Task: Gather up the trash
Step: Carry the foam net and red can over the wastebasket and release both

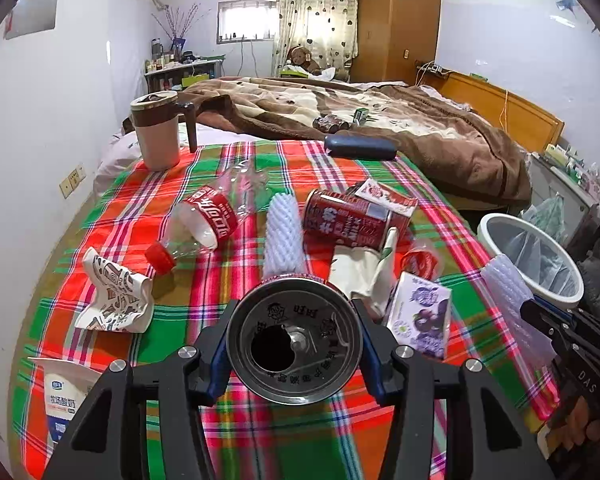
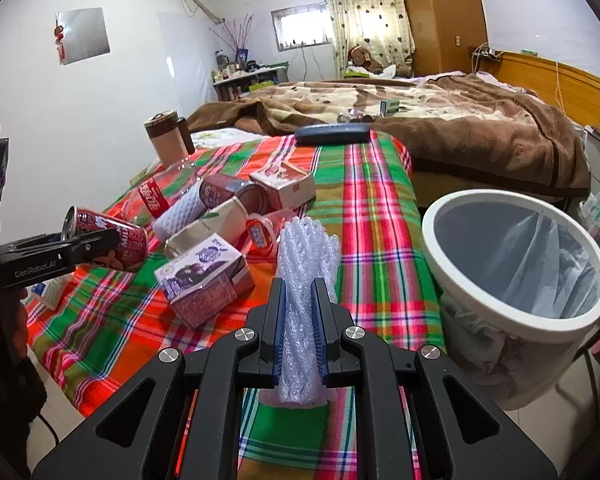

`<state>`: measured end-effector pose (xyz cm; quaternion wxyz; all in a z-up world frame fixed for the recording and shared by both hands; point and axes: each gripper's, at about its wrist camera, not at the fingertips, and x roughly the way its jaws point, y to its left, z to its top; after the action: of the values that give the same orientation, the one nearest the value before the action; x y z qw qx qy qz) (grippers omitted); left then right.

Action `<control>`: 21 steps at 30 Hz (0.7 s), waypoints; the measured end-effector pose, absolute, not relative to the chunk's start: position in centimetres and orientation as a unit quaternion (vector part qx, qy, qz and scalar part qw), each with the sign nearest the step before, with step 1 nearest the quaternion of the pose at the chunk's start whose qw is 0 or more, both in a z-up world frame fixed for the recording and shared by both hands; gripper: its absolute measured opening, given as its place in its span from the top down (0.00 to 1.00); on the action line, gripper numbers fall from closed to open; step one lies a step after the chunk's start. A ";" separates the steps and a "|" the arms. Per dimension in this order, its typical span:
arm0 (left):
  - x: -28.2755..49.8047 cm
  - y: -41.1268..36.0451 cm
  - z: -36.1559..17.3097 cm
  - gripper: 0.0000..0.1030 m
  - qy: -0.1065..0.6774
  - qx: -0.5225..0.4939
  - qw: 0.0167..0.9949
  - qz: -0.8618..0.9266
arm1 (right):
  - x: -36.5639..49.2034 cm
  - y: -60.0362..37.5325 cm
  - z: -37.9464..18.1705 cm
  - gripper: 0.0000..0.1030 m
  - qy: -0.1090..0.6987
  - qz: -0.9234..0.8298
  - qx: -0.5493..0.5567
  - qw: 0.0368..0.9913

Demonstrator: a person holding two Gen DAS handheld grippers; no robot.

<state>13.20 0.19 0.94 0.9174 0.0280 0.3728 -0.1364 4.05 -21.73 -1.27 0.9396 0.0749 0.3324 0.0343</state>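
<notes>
Left gripper (image 1: 294, 350) clamps a red can (image 1: 294, 344) at its rim, lifted off the plaid cloth (image 1: 228, 432); right gripper (image 2: 300, 330) pinches a clear foam sleeve (image 2: 306, 264) tight, just beside the white bin (image 2: 512, 264) at the bed's edge.

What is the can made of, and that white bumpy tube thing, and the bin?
The can looks like metal: its end is shiny and silvery. The bumpy tube looks like soft plastic foam netting, whitish and see-through, squashed between the right gripper's fingers. The bin seems matte white plastic, with a thin clear bag inside.
</notes>
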 end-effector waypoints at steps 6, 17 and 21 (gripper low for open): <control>12.5 -1.6 2.2 0.49 0.361 0.042 0.919 -0.150 | 3.8 -22.7 -0.6 0.87 0.322 0.028 0.082 0.943; 12.4 -9.8 5.0 0.49 0.339 0.061 0.909 -0.235 | 3.7 -28.3 1.8 0.87 0.301 -0.030 0.098 0.948; 12.7 -14.1 5.0 0.49 0.345 0.063 0.895 -0.277 | 3.7 -30.9 2.2 0.87 0.295 -0.061 0.099 0.948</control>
<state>12.67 -14.12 4.96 0.8946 0.0627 0.3448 -0.2774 3.69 -30.89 2.21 0.9483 0.0993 0.2954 -0.0608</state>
